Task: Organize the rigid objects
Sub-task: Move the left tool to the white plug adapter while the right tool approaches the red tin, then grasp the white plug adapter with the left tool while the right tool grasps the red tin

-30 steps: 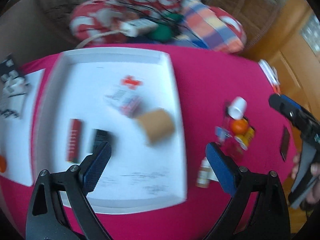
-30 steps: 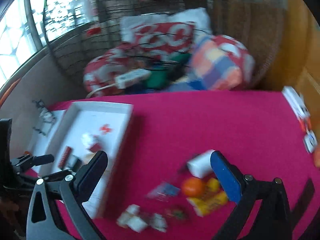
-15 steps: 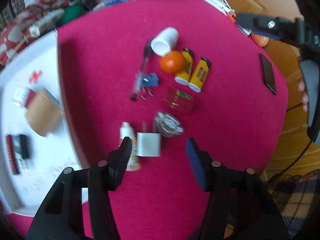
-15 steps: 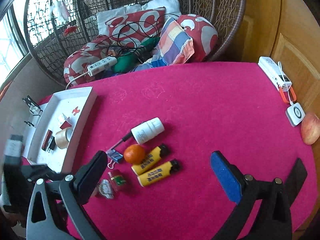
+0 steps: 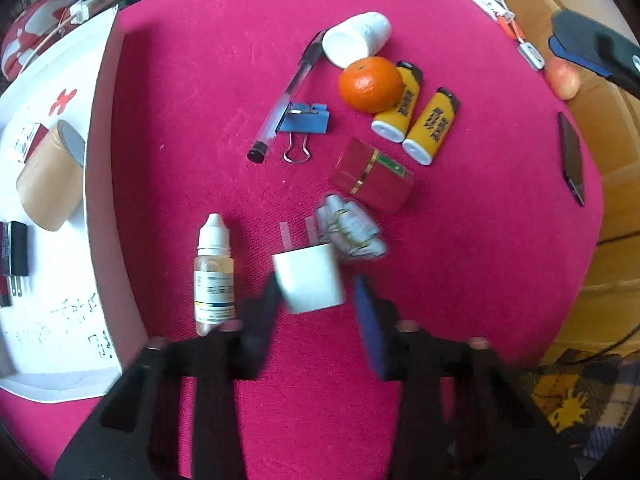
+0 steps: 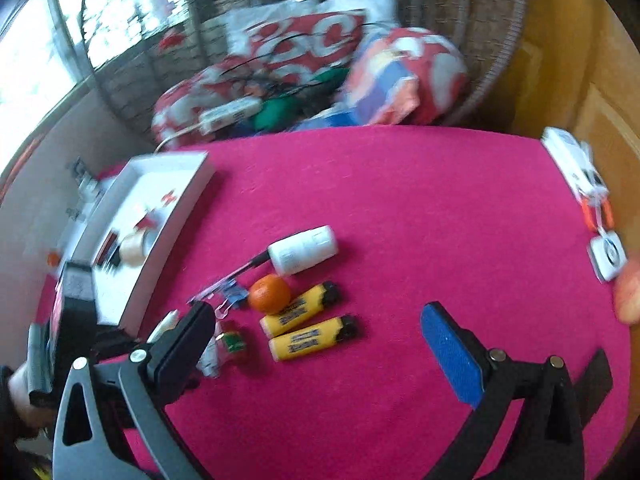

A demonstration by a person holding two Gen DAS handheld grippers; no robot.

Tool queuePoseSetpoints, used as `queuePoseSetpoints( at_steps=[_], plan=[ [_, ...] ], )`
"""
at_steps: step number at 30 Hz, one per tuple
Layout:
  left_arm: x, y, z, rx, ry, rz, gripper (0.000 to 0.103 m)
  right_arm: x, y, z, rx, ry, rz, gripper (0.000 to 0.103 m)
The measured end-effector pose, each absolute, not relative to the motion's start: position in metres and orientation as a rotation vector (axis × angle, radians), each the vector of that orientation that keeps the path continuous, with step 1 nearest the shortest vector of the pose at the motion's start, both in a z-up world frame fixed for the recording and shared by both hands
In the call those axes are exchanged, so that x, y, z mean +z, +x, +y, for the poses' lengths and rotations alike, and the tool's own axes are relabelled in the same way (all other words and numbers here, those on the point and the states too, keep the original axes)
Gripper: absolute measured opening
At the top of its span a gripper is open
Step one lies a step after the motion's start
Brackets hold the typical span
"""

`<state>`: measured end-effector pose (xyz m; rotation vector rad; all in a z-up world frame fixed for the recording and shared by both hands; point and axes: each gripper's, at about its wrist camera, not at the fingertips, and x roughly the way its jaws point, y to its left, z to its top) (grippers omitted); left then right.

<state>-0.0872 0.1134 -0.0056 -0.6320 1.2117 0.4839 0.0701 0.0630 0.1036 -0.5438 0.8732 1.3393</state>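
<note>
My left gripper (image 5: 316,286) points down at a white plug adapter (image 5: 310,278) on the pink tablecloth. Its jaws are closing with the adapter between them; the left pad is at its side and a gap remains at the right pad. A dropper bottle (image 5: 214,272) lies just left of it, with a pack of small white vials (image 5: 352,228) and a red box (image 5: 372,178) beyond. My right gripper (image 6: 316,312) hovers open and empty above two yellow lighters (image 6: 298,312). The white tray (image 5: 96,160) at the left holds a tape roll (image 5: 50,184).
Farther out lie a pen (image 5: 288,92), a blue binder clip (image 5: 306,118), an orange (image 5: 370,84) and a white bottle (image 5: 356,38). A phone (image 5: 572,160) and an apple (image 5: 564,78) sit near the table's right edge. Cushions fill a wicker chair (image 6: 320,60) behind.
My left gripper swung from above the tray to the loose items at the right, sank toward the table, and its jaws narrowed around the white adapter. The right gripper shifted only slightly.
</note>
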Motion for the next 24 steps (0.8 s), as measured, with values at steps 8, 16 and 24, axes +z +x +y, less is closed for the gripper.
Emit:
queuePoseSetpoints(
  at_steps=[8, 16, 24],
  plan=[
    [-0.009, -0.093, 0.120, 0.520, -0.667, 1.176, 0.029, 0.070, 0.006, 0.095, 1.541, -0.852, 0.819, 0.079],
    [-0.006, -0.099, 0.124, 0.549, -0.686, 1.147, 0.029, 0.029, -0.016, 0.125, 1.566, -1.025, 0.927, 0.053],
    [-0.007, -0.099, 0.126, 0.552, -0.654, 1.160, 0.028, 0.012, -0.023, 0.136, 1.544, -1.053, 0.963, 0.046]
  ],
)
